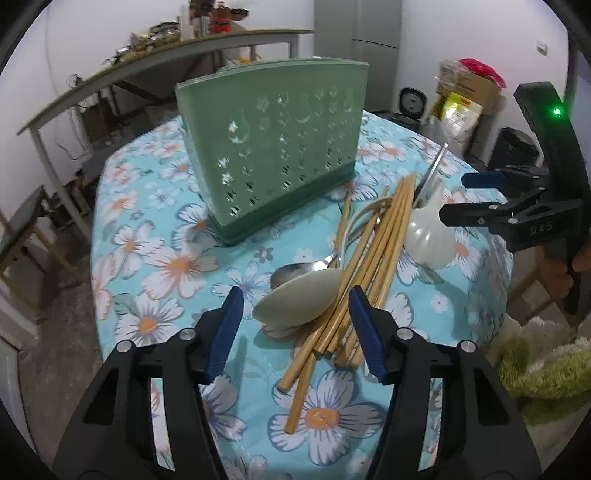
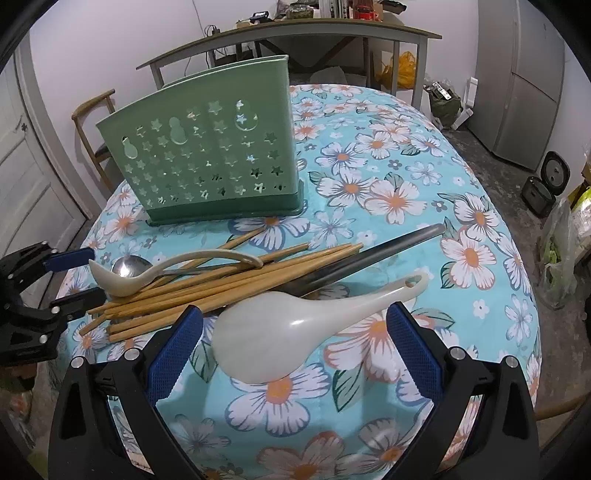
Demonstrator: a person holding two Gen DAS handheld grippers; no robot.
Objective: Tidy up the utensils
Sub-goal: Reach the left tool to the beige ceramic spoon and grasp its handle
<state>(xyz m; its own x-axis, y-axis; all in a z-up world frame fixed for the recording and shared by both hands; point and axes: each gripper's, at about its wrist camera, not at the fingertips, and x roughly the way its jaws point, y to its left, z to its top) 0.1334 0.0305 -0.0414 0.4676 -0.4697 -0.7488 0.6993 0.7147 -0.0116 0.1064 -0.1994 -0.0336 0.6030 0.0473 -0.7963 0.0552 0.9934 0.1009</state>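
A green perforated utensil holder [image 1: 277, 151] [image 2: 210, 158] stands upright on the flowered table. In front of it lies a pile: several bamboo chopsticks [image 1: 365, 266] [image 2: 221, 280], a small cream spoon [image 1: 299, 299] [image 2: 147, 273], a metal spoon [image 1: 295, 271] [image 2: 131, 266], a dark-handled utensil [image 2: 376, 254] and a large white rice paddle [image 1: 428, 232] [image 2: 295, 325]. My left gripper [image 1: 295, 332] is open, its jaws on either side of the cream spoon and chopstick ends. My right gripper [image 2: 295, 347] is open around the rice paddle's bowl. It also shows in the left wrist view [image 1: 465, 197].
The round table [image 2: 424, 192] has a blue floral cloth. A wooden chair [image 2: 96, 122] stands behind the holder, and a long side table [image 2: 295, 33] runs along the wall. Bags and a rice cooker [image 2: 546, 184] sit on the floor to the right.
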